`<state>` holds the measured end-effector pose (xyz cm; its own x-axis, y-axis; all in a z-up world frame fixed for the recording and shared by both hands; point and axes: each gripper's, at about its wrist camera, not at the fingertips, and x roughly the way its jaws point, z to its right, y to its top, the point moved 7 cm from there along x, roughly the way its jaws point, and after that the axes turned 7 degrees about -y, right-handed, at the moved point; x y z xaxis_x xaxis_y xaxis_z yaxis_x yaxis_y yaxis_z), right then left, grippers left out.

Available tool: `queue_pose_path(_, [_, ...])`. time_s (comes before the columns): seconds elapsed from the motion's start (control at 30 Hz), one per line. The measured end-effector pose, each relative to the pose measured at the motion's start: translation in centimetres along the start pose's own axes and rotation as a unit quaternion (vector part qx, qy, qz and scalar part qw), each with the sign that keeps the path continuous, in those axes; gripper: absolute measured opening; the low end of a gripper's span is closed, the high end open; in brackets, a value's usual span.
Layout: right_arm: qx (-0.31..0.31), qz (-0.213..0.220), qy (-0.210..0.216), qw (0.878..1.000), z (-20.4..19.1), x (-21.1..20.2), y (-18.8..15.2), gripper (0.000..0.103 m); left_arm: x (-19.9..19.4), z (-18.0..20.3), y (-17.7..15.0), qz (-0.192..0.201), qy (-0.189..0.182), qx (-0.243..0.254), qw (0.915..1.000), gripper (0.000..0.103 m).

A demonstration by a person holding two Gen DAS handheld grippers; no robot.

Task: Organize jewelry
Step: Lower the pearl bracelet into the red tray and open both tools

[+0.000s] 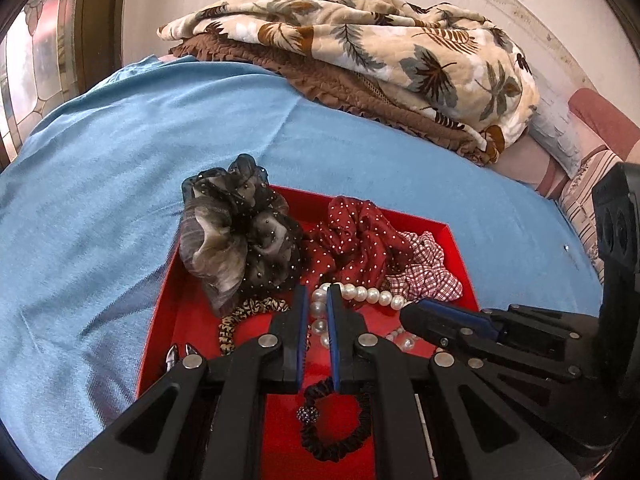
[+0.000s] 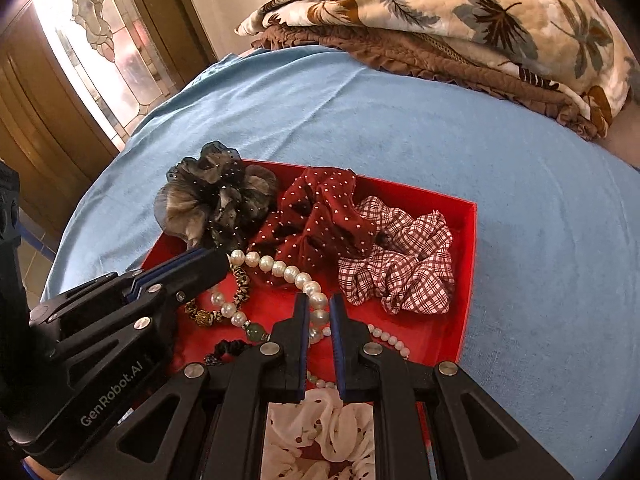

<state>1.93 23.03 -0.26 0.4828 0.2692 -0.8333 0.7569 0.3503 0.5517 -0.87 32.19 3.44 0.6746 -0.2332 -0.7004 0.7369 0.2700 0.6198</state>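
Observation:
A red tray (image 1: 457,252) on the bed holds a white pearl necklace (image 1: 372,294), a dark sheer scrunchie (image 1: 236,236), a red dotted scrunchie (image 1: 360,236), a checked scrunchie (image 1: 428,272), a leopard-print hair tie (image 1: 240,316) and a black hair tie (image 1: 340,436). My left gripper (image 1: 318,291) is over the tray, shut on a pearl of the necklace. My right gripper (image 2: 320,300) pinches the same necklace (image 2: 280,268) further along. The strand runs between the two grippers, low over the tray (image 2: 469,248). A white floral scrunchie (image 2: 320,432) lies under the right gripper.
The tray rests on a blue sheet (image 1: 120,168). A folded leaf-print blanket (image 1: 360,36) on a brown quilt (image 1: 320,80) lies behind it. A stained-glass door (image 2: 100,40) stands at the left and striped pillows (image 1: 576,188) at the right.

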Motion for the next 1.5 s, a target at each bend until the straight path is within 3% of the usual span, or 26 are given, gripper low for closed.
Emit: queue_pose_path(1.5, [0.021,-0.032,-0.012,0.999,1.9,2.9,0.1,0.012,2.0,-1.3,-0.7,-0.027,0.018,-0.025,0.9992,0.009])
